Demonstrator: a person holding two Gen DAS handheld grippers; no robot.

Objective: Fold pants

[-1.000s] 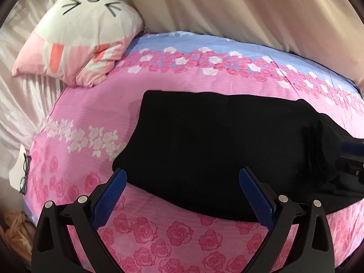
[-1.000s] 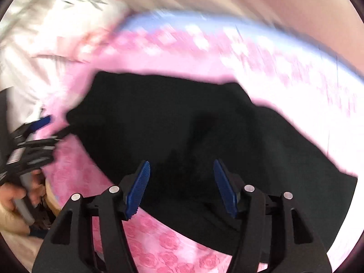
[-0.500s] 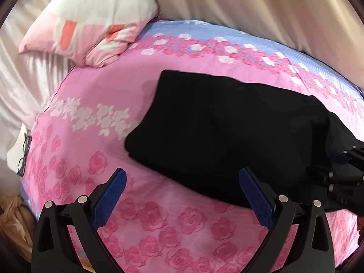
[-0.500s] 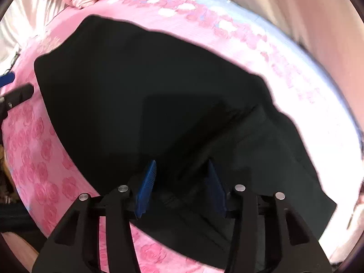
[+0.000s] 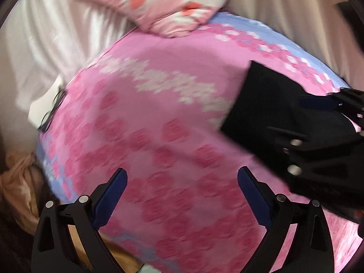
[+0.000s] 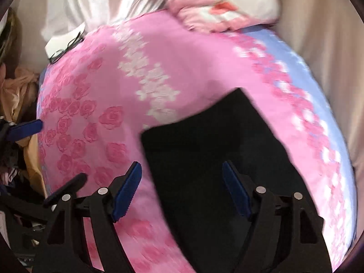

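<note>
The black pants (image 6: 216,150) lie flat on the pink rose-print bedspread (image 6: 95,122). In the left wrist view the pants (image 5: 268,111) show at the right edge. My left gripper (image 5: 182,193) is open and empty over bare bedspread (image 5: 159,118), left of the pants. My right gripper (image 6: 182,188) is open and empty, just above the pants' near left edge. It also shows in the left wrist view (image 5: 314,122), over the pants. One blue finger of the left gripper (image 6: 25,128) shows at the left edge of the right wrist view.
A pink and white pillow (image 5: 168,6) lies at the head of the bed, also in the right wrist view (image 6: 227,4). Glasses (image 6: 66,47) rest on white paper by the bed's left edge. Tan cloth (image 5: 20,182) lies beside the bed. Beige curtain (image 6: 329,45) at right.
Both grippers swung left toward the pants' left end. The right gripper's jaws opened wider. The left gripper moved off the pants onto bare bedspread. Both views are now motion-blurred.
</note>
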